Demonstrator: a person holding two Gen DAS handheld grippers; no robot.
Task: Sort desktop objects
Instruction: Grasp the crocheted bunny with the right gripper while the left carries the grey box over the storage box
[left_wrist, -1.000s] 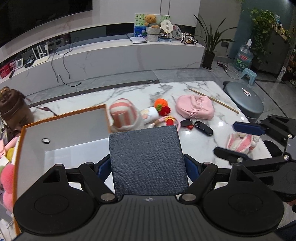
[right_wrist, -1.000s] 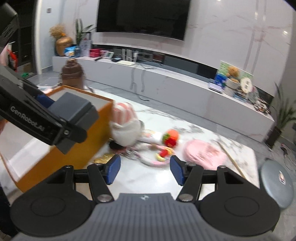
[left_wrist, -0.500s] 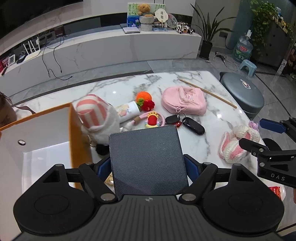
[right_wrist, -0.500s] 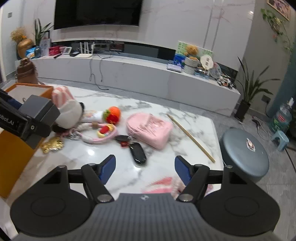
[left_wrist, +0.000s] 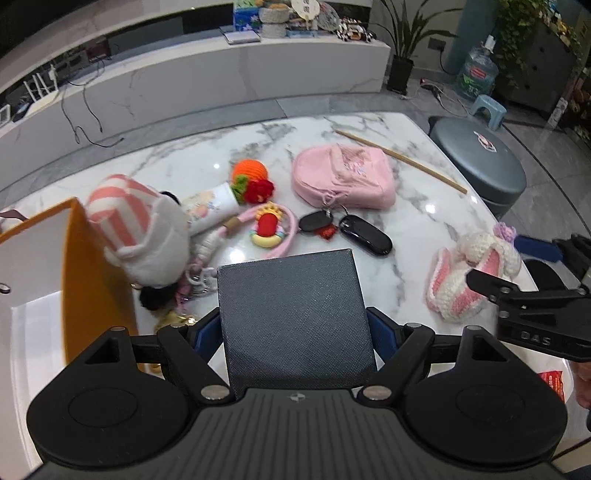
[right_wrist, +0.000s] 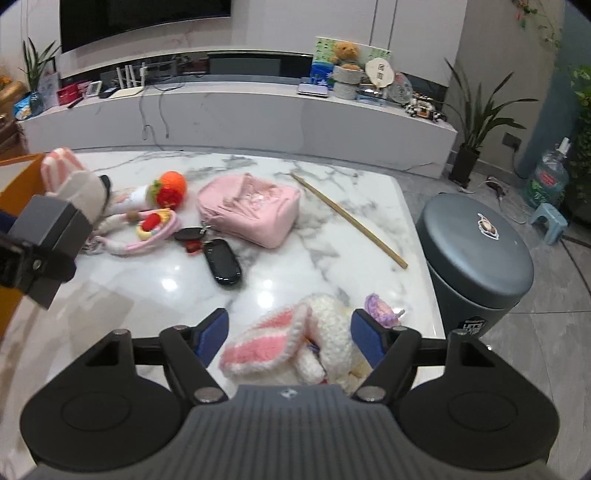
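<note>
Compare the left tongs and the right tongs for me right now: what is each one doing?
The left tongs are shut on a dark grey box; the right tongs are open, gripping nothing. The left tongs carry their load beside the orange bin; the right tongs straddle the pink-and-white crochet bunny at the marble table's near right corner, pads not yet touching it. Both point across the same table.

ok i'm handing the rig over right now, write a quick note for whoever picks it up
Left gripper: shut on the dark grey box, held above the table beside the orange bin.
Right gripper: open, straddling the crocheted bunny at the table's right edge, not yet closed.
Still on the marble table: pink pouch, car keys, baby rattle, crocheted orange, wooden stick.
Left: bin the box, grab the bunny, sort the rest.
</note>
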